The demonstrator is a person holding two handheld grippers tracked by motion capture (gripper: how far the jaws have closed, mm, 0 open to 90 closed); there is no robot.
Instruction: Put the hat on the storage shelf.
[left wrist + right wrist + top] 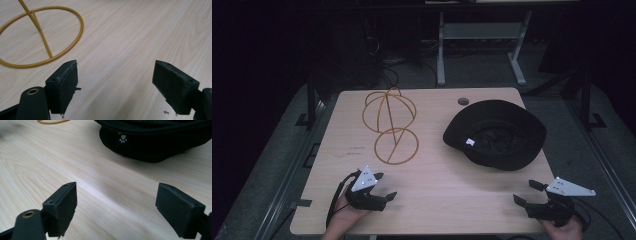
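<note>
Left gripper (381,186) and right gripper (528,192) — lower frame, jaws spread wide, nothing held. The black hat (495,133), centre right, is probably best approached low at its brim — the gold wire stand (390,125) waits upper left.

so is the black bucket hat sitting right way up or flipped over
Flipped over. The black fabric bucket hat rests crown-down on the light wooden table, its hollow inside and a white label facing up in the high view.

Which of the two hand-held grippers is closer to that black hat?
The right hand-held gripper, just below the black hat. The left hand-held gripper sits across the table, nearer the gold wire stand.
</note>
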